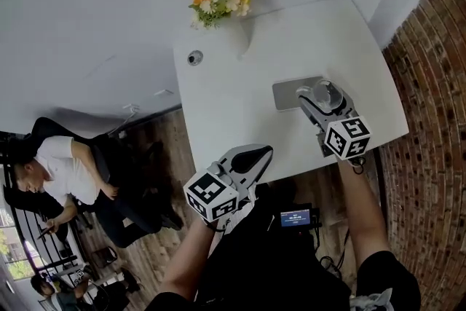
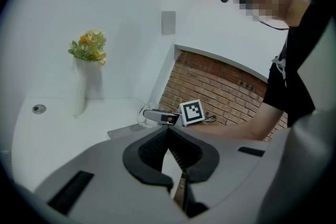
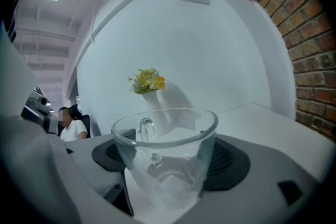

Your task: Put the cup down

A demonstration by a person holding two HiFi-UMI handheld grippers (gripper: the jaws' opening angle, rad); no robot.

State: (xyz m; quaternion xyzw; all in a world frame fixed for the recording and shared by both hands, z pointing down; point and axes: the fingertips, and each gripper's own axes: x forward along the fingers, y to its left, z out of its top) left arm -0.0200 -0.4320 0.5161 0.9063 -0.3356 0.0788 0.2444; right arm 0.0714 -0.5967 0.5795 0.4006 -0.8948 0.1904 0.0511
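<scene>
Though not yet set down, cup (image 3: pixel 167 152): clear glass, handled, upright, clamped by its walls in the right gripper (image 1: pixel 324 95), over the grey mat (image 1: pixel 285 94) on the white bench (image 1: pixel 233 105); contact between base and mat impossible to tell.
Right jaws: spread wide, pads pressed on opposite sides of the glass.
Left gripper (image 2: pixel 169 136): jaws together, nothing between, hanging by the bench's near edge, well apart from the cup.
Step in hand: probably the set-down onto the mat, release to follow.
Risk, early release: a drop and a knock or crack on landing, if let go above the mat.
Risk, tilt: landing on one edge of the base, then tipping, if brought down at a slant.
Risk, withdrawal: dragging or toppling the glass, if pulled back before spreading clear of both walls.
Risk, grip: smooth glass sliding in the pads under a loose squeeze.
Vase of flowers (image 1: pixel 218 0): at the far edge, well apart, no likely obstacle.
</scene>
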